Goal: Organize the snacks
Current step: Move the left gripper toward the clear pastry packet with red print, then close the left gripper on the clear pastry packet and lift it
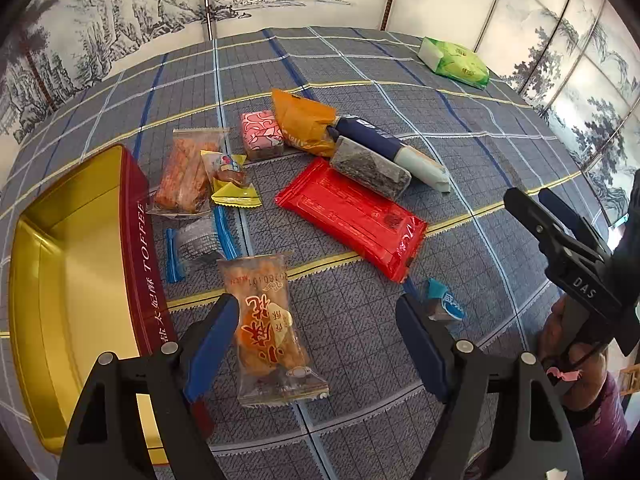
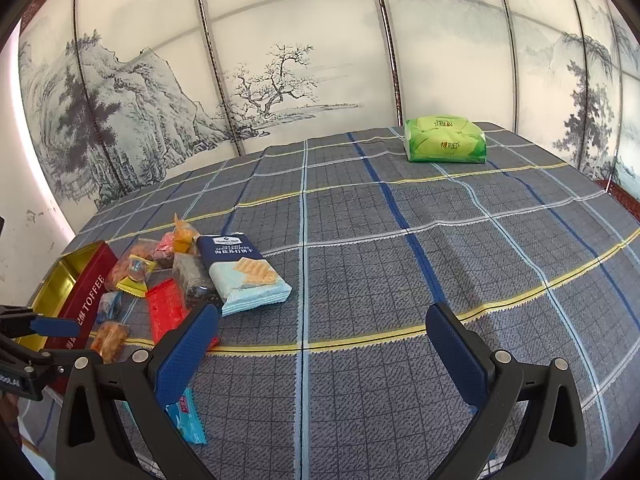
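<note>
A pile of snacks lies on the plaid cloth beside an open red and gold toffee tin [image 1: 140, 248], which also shows in the right wrist view [image 2: 86, 300]. My left gripper [image 1: 318, 316] is open, its jaws on either side of an orange pastry packet [image 1: 268, 328] on the cloth. Further off lie a red flat pack [image 1: 352, 216], a dark seaweed pack [image 1: 370, 168], a blue cracker pack [image 2: 244, 276], an orange bag [image 1: 304, 120] and a pink candy [image 1: 262, 134]. My right gripper [image 2: 322, 344] is open and empty over bare cloth, a small blue packet [image 2: 186, 416] under its left finger.
A green tissue pack [image 2: 446, 140] sits at the far side of the table. A painted folding screen [image 2: 280, 72] stands behind the table. A clear bag of orange sticks [image 1: 186, 176], a yellow candy [image 1: 232, 178] and a blue-edged wrapper [image 1: 196, 240] lie by the tin.
</note>
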